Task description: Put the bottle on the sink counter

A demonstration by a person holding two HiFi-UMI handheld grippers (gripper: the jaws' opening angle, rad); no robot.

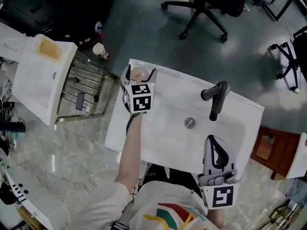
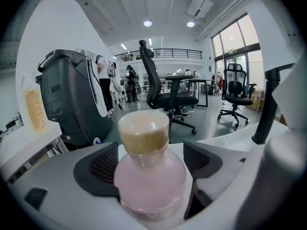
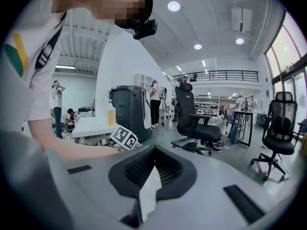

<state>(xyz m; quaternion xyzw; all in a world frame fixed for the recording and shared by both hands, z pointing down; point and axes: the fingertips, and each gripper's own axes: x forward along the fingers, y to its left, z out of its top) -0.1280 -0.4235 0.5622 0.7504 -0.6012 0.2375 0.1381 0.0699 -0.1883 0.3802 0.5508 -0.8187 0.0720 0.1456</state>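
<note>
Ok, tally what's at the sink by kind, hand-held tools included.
tools: 2, left tool and right tool
bottle: 1, held in the left tool
faucet: 1
drain: 1
total: 5

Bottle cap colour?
Tan cap on the pale pink bottle; clearest in the left gripper view.
</note>
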